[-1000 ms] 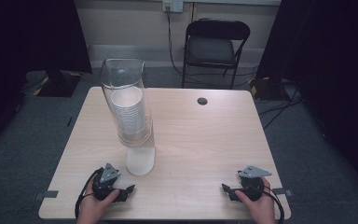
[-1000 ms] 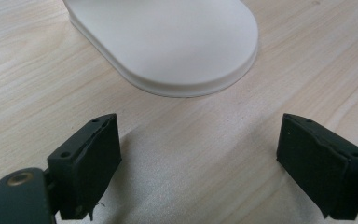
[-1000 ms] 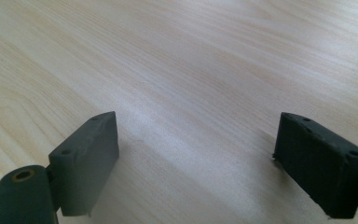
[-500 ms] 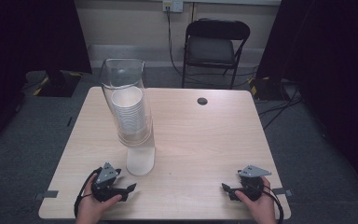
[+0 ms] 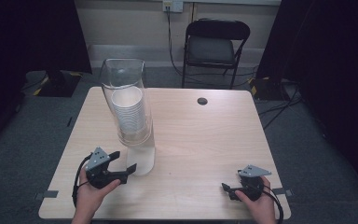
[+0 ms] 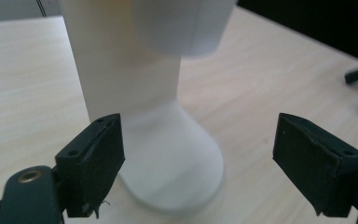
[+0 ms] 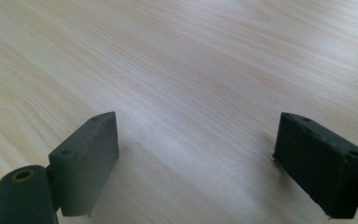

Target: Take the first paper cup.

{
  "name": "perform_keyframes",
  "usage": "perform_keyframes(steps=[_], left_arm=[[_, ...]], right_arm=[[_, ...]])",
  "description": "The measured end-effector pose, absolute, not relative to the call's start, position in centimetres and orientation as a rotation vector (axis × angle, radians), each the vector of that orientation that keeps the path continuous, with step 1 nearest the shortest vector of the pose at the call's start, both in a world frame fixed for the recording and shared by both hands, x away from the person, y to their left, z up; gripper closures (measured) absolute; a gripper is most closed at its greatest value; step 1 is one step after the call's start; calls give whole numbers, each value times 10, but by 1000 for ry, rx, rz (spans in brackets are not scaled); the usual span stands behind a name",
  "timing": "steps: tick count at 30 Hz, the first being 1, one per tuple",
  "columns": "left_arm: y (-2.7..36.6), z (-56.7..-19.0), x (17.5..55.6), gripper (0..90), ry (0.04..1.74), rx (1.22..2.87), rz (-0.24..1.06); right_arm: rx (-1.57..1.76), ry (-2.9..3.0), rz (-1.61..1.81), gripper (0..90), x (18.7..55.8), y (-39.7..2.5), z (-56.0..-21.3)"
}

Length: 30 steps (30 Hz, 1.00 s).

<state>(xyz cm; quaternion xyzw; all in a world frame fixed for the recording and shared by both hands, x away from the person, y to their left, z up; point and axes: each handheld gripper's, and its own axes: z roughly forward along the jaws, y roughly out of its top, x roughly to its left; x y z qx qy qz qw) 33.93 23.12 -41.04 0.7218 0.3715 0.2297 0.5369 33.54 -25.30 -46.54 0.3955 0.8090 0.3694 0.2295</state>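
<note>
Pale wooden rectangular bench (image 5: pixel 205 140) fills centre of high view. Tall clear plastic sleeve holding stack of white paper cups (image 5: pixel 129 121) stands left of centre frame, on white flared base (image 5: pixel 141 161). Left hand-held gripper (image 5: pixel 125 162) at lower left of frame, jaws spread wide, released, just beside base; in left gripper view base (image 6: pixel 168 154) sits between jaws, contact not clear. Right hand-held gripper (image 5: pixel 227 188) at lower right, jaws apart, released, over bare bench (image 7: pixel 177 70). Black folding chair (image 5: pixel 216 44) upper centre, beyond bench.
</note>
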Motion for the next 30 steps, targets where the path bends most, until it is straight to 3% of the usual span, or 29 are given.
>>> perform_keyframes(steps=[13, 30], left_arm=[[212, -399, 363, 219, 884, 1606, 635], [195, -400, 376, 319, 858, 1597, 760]], right_arm=[[1088, 2226, 1016, 131, 335, -253, -465], [1084, 2235, 1018, 130, 336, -253, -465]])
